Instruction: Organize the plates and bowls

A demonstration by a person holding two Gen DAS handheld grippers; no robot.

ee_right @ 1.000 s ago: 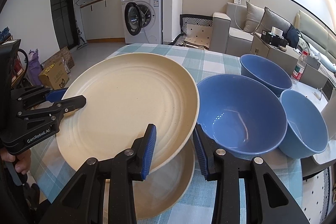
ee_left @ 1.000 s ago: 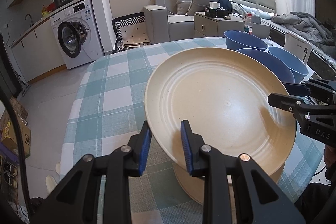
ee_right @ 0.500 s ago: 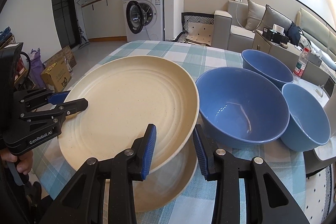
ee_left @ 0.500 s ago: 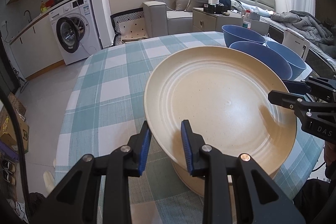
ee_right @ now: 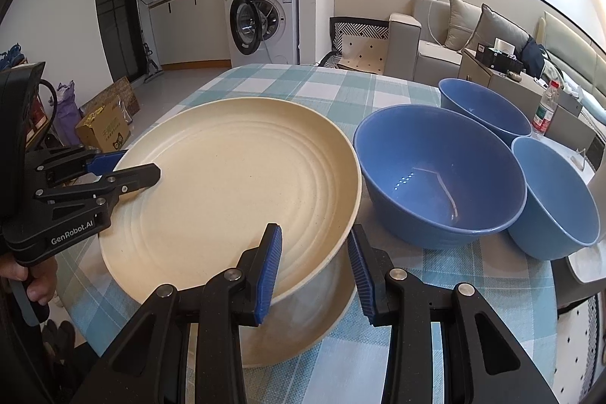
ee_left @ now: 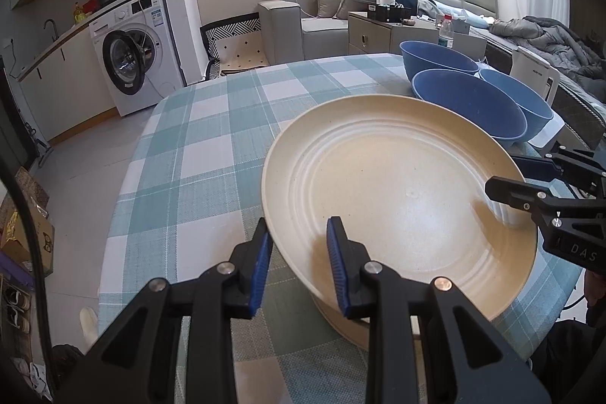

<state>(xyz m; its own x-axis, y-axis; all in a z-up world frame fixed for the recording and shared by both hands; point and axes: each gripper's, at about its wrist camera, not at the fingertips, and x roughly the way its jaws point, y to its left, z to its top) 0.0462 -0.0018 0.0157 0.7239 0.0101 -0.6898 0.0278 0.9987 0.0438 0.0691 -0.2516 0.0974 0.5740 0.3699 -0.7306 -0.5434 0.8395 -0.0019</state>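
A large cream plate point(ee_left: 397, 199) point(ee_right: 235, 192) is held by both grippers just above a second cream plate point(ee_left: 348, 322) point(ee_right: 303, 328) lying on the table. My left gripper point(ee_left: 299, 252) straddles the plate's near-left rim, one finger over and one under; it also shows in the right wrist view point(ee_right: 128, 169). My right gripper point(ee_right: 314, 264) straddles the opposite rim and shows in the left wrist view point(ee_left: 507, 177). Three blue bowls point(ee_right: 439, 177) point(ee_right: 484, 112) point(ee_right: 556, 195) stand to the right of the plates.
The round table has a teal and white checked cloth point(ee_left: 212, 154). A white kettle point(ee_left: 534, 74) stands beyond the bowls. A washing machine point(ee_left: 132, 55), sofa point(ee_left: 322, 21) and cardboard boxes point(ee_right: 102, 127) are around the table.
The held plate has come down closer to the lower plate and the table. Both grippers keep the same hold on its rim.
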